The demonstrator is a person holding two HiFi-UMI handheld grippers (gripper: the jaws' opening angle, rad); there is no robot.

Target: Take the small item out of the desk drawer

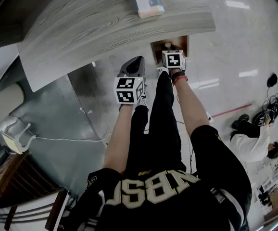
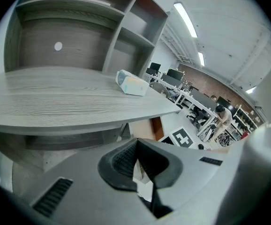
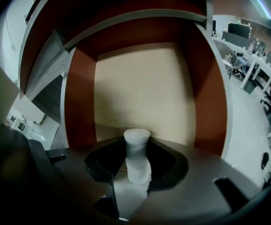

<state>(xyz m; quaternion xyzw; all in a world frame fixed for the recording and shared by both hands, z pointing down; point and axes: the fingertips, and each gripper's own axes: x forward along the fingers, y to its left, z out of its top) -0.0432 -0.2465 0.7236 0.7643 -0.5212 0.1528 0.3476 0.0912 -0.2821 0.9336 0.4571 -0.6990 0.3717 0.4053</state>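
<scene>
- A soft white tissue pack with pastel print [image 1: 147, 0] [image 2: 131, 84] lies on the far right part of the grey wood-grain desktop [image 1: 95, 18] [image 2: 56, 97].
- A grey shelving unit with open compartments [image 2: 126, 29] stands at the far edge of the desktop; a small white round disc [image 2: 57, 46] sits on its back panel.
- Glossy pale floor tiles [image 1: 240, 42] spread to the right, with a thin red rod [image 1: 230, 111] lying on them.
- A tangle of black cables [image 1: 269, 113] lies at the right edge.
- A thin white cable [image 1: 67, 139] runs across the floor on the left.
- Far rows of office desks with dark monitors [image 2: 173, 74] stand under long ceiling light strips [image 2: 184, 18].
- A person in a white top [image 2: 222, 116] bends over there.
</scene>
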